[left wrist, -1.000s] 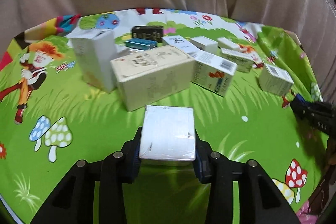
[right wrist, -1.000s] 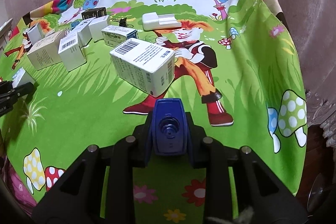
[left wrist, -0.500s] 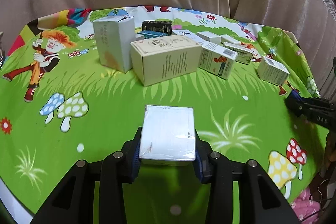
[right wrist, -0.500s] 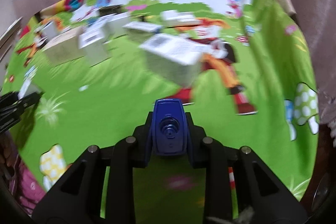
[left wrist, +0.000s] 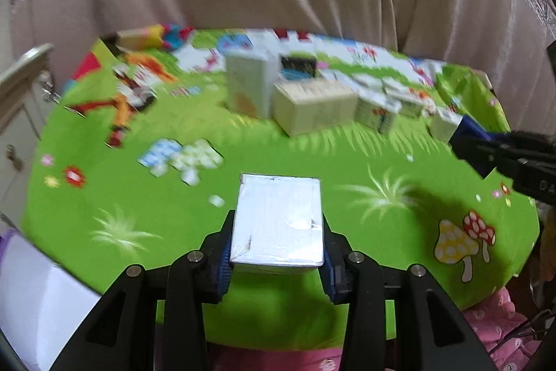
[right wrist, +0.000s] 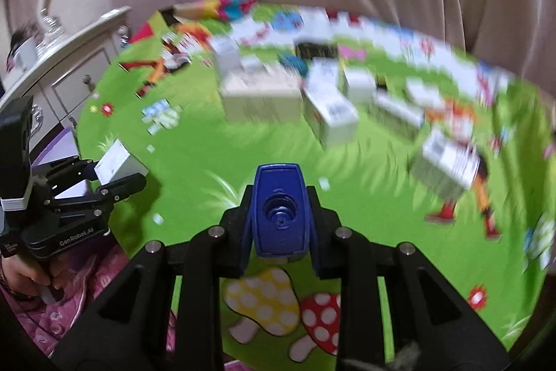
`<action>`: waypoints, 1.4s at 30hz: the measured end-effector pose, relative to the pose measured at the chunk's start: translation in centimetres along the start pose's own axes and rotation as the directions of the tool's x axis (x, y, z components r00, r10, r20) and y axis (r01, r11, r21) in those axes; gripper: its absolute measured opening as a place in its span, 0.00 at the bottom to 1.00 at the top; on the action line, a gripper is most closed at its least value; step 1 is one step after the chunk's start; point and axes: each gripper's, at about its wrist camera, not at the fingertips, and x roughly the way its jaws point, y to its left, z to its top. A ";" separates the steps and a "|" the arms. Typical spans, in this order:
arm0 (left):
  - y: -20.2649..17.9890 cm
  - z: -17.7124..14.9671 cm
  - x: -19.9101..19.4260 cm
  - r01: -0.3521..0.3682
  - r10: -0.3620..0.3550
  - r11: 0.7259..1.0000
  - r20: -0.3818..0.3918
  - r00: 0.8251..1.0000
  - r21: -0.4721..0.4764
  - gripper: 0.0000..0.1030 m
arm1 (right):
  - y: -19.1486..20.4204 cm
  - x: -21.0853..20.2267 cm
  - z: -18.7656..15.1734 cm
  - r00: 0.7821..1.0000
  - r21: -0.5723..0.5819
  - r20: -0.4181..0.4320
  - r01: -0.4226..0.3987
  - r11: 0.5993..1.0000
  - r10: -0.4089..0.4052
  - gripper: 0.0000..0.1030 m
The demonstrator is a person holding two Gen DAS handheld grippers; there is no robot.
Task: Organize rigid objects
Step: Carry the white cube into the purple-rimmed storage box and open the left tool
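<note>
The left gripper [left wrist: 277, 242] is closed on a white box [left wrist: 278, 221], one finger on each side wall, and holds it above the near edge of the table [left wrist: 312, 162]. The right gripper [right wrist: 279, 225] is closed on a small blue case [right wrist: 279, 214], also above the near edge. The box looks like light cardboard: stiff enough, but its walls may bend under a hard squeeze, so a grip low on the sides seems best. Its film is torn and may be slippery. The case looks like hard, smooth plastic and could slide between the pads.

The other boxes [left wrist: 316, 108] stand in a blurred group far back on the table. Only the right view shows the left gripper from the side [right wrist: 114, 176], with a hand [right wrist: 24, 273] under it, and a cabinet [right wrist: 69, 58] beside the table.
</note>
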 end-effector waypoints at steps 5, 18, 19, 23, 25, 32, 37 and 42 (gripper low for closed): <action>0.7 3.8 -6.8 -0.052 0.056 0.998 0.220 0.974 -0.022 0.40 | 2.9 -5.9 2.8 0.960 -0.060 0.268 0.097 0.993 -0.078 0.30; -2.3 7.7 -20.2 -0.165 0.149 0.986 0.659 0.737 -0.038 0.41 | 7.0 -19.3 2.3 0.606 0.037 0.758 0.327 0.944 -0.240 0.30; -1.8 7.9 -19.8 -0.147 0.145 0.988 0.630 0.763 -0.050 0.41 | 7.1 -19.0 2.7 0.632 0.025 0.741 0.313 0.950 -0.227 0.30; -0.5 7.2 -18.4 -0.156 0.172 0.985 0.561 0.810 -0.077 0.41 | 7.4 -18.1 3.1 0.689 0.007 0.703 0.246 0.969 -0.179 0.30; 0.4 6.8 -17.8 -0.175 0.191 0.981 0.524 0.830 -0.080 0.41 | 7.8 -17.3 3.3 0.730 -0.035 0.671 0.211 0.977 -0.134 0.30; 6.0 2.3 -16.1 -0.208 0.259 0.963 0.375 0.890 -0.170 0.41 | 12.9 -13.9 4.9 0.830 -0.236 0.548 0.030 0.971 0.107 0.30; 11.7 -2.2 -15.6 -0.293 0.359 0.913 0.216 0.908 -0.285 0.41 | 19.1 -9.2 6.1 0.901 -0.423 0.309 -0.158 0.892 0.305 0.30; 17.6 -7.2 -14.2 -0.393 0.422 0.834 -0.011 0.907 -0.387 0.41 | 26.5 -2.7 5.4 0.914 -0.527 -0.007 -0.348 0.775 0.406 0.30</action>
